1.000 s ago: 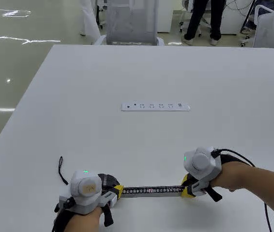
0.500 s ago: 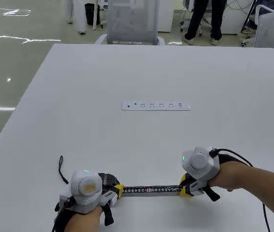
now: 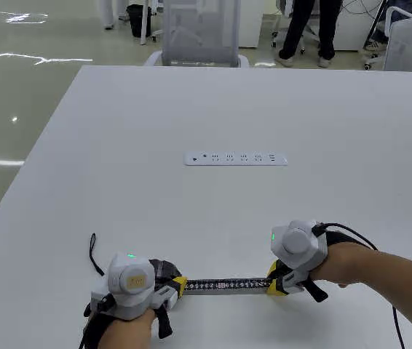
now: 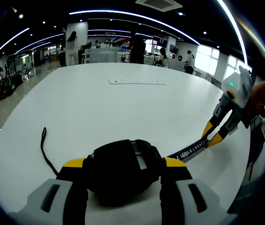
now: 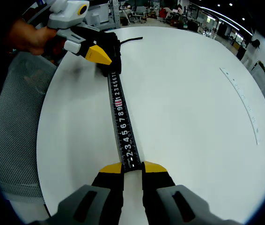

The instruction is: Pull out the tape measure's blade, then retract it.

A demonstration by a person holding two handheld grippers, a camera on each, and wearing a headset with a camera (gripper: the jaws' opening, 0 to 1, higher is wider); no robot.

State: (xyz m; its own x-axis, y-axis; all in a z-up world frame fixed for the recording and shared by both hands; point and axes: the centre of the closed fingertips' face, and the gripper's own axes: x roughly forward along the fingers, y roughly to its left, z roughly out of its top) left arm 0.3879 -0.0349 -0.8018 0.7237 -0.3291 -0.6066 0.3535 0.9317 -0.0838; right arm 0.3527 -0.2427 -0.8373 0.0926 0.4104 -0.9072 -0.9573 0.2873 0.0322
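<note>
The tape measure (image 3: 164, 275) sat at the near edge of the white table (image 3: 191, 109), toward the left, its black case squeezed between the yellow-tipped fingers of the left gripper (image 3: 171, 286); in the left gripper view the fingers were clamped on either side of the case (image 4: 123, 171). The blade (image 3: 224, 284) lay drawn out flat to the right along the table; the right gripper (image 5: 132, 166) had its fingers pressed together on the blade's free end.

The main risk looked to be the thin blade slipping out of the right gripper; the spring would then whip it back into the case, and the end hook could strike hard. A sideways or upward pull might buckle or twist the blade, which would probably jam the retraction. The rounded case could also turn or squirm out of the left gripper if the pull ran off line with the blade's mouth. The strap (image 4: 43, 145) trailed loose to the far left of the case and looked unlikely to snag; the power strip (image 3: 236, 158) lay well apart, farther up the table.
</note>
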